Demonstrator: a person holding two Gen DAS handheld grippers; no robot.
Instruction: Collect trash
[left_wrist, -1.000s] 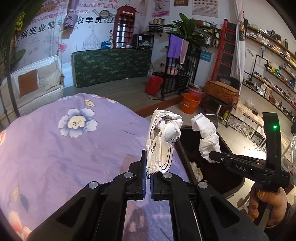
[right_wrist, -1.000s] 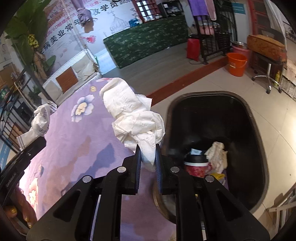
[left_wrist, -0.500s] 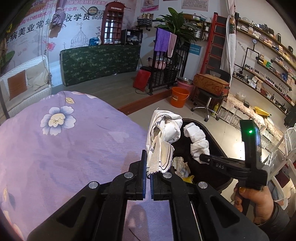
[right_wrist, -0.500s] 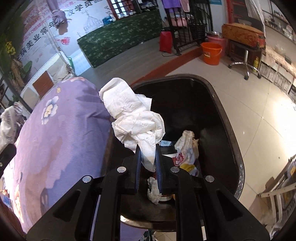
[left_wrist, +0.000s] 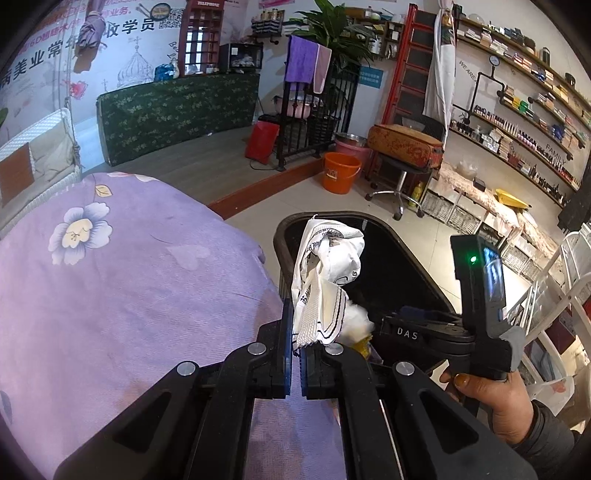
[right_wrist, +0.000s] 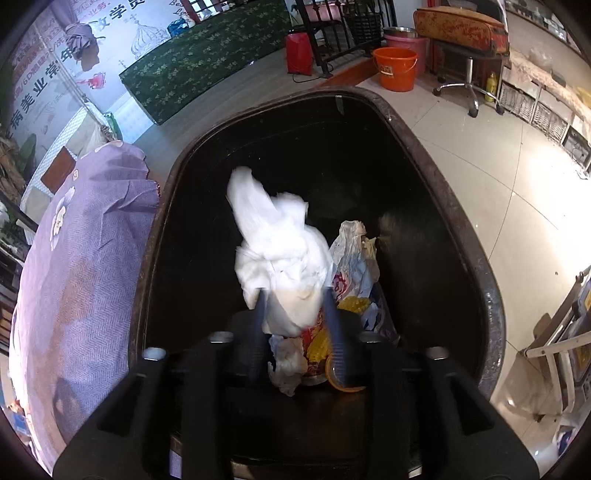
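My left gripper (left_wrist: 295, 338) is shut on a crumpled white wrapper with black print (left_wrist: 325, 273) and holds it up at the near rim of the black trash bin (left_wrist: 413, 254). My right gripper (right_wrist: 297, 306) is open over the bin (right_wrist: 436, 177). A crumpled white tissue (right_wrist: 280, 251), blurred, is loose between its spread fingers above the trash. The right gripper also shows in the left wrist view (left_wrist: 424, 325), over the bin.
The bin holds wrappers, tissue and a cup lid (right_wrist: 347, 373). A table with a purple flowered cloth (left_wrist: 110, 277) stands to the bin's left. An orange bucket (left_wrist: 340, 171), a stool (left_wrist: 402, 147) and shelves lie beyond on the tiled floor.
My right gripper moved from the table's edge to over the bin and opened, letting go of the tissue. My left gripper moved right toward the bin with the wrapper still held.
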